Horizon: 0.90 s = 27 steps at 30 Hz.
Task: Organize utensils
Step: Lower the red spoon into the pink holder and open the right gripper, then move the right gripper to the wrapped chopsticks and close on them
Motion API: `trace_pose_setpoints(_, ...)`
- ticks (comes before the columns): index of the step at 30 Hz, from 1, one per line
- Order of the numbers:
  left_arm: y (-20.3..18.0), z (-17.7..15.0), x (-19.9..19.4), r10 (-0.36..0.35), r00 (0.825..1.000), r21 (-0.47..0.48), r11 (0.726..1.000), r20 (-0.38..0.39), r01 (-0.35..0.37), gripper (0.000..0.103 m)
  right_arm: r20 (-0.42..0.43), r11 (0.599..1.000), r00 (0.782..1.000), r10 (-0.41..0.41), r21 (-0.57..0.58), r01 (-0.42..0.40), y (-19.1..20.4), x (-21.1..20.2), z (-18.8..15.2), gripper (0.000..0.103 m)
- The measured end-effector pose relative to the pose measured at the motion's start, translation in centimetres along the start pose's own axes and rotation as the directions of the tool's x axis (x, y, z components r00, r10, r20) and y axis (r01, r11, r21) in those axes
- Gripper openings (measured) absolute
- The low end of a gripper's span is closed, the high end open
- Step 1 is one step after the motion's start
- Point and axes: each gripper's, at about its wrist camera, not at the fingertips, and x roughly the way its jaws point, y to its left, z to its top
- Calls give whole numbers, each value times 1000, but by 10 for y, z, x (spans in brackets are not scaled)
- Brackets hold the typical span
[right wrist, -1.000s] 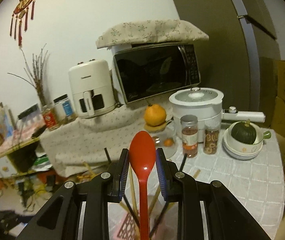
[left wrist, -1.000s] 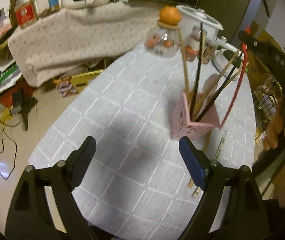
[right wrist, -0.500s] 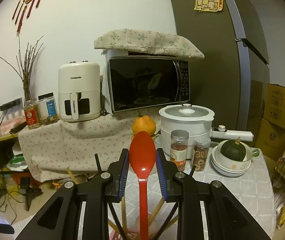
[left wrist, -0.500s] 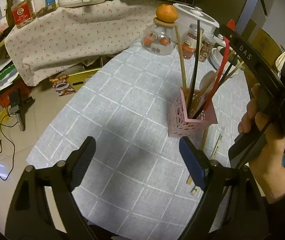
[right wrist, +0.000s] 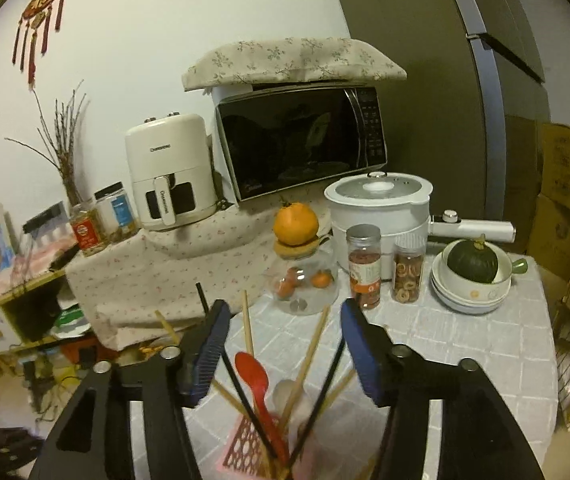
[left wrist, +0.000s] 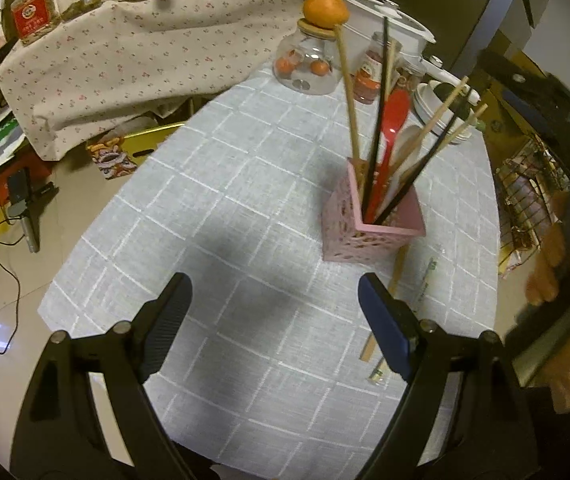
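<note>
Your right gripper (right wrist: 285, 344) hangs just above the pink utensil holder (right wrist: 245, 446), and its jaws are opening: the blue pads stand apart with nothing pressed between them. The red spoon (right wrist: 259, 386) stands free below the pads, bowl up, handle down inside the holder and leaning toward the left pad. Around it in the same holder are black chopsticks (right wrist: 241, 384), wooden chopsticks (right wrist: 309, 354) and a pale spoon (right wrist: 291, 390), all fanned out.

Your left gripper (left wrist: 275, 312) points steeply down at the grey checked tablecloth (left wrist: 221, 216), its jaws wide apart and empty. From that view the holder (left wrist: 365, 236) stands on the cloth ahead and a little to the right, with the red spoon (left wrist: 391, 132) upright among the sticks. Just beside the holder, toward you, a wooden chopstick (left wrist: 395, 276) and a pale green-marked stick (left wrist: 425, 280) lie flat on the cloth, running under your right-hand blue pad. Your right hand (left wrist: 565, 300) shows blurred at the frame's right edge.

Beyond the holder stand a glass jar (right wrist: 305, 284) topped with an orange (right wrist: 296, 224), two spice jars (right wrist: 363, 268), a white electric pot (right wrist: 381, 204) and stacked bowls (right wrist: 469, 292) carrying a dark green squash (right wrist: 472, 262). Farther back sit a microwave (right wrist: 301, 140) and a white air fryer (right wrist: 169, 172).
</note>
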Motion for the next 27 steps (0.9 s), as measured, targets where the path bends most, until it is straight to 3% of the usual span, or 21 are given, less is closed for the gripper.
trace_pose_setpoints(8, -14, -9, 13, -26, 998, 6, 1000, -60, 27, 85, -142, 998, 989, -32, 51, 40, -49, -24, -7, 80)
trace_pose_setpoints(14, -24, -13, 25, -89, 991, -37, 996, -105, 85, 85, -315, 992, 946, -74, 75, 102, -87, -11, -31, 81)
trace_pose_setpoints(16, -29, -14, 30, -80, 990, -27, 997, -119, 78, 85, -394, 988, 914, -95, 76, 135, -96, -3, -42, 81)
trace_pose_setpoints(20, -40, -20, 41, -56, 987, 19, 998, -151, 60, 85, -583, 980, 797, -157, 6, 198, -108, 24, -75, 81)
trace_pose_setpoints(23, -46, -24, 49, -36, 984, 43, 998, -174, 44, 85, -659, 980, 738, -144, 7, 197, -113, 37, -95, 81)
trace_pose_setpoints(27, -48, -27, 55, -22, 979, 55, 998, -201, 33, 85, -723, 982, 678, -134, -6, 189, -111, 51, -114, 81)
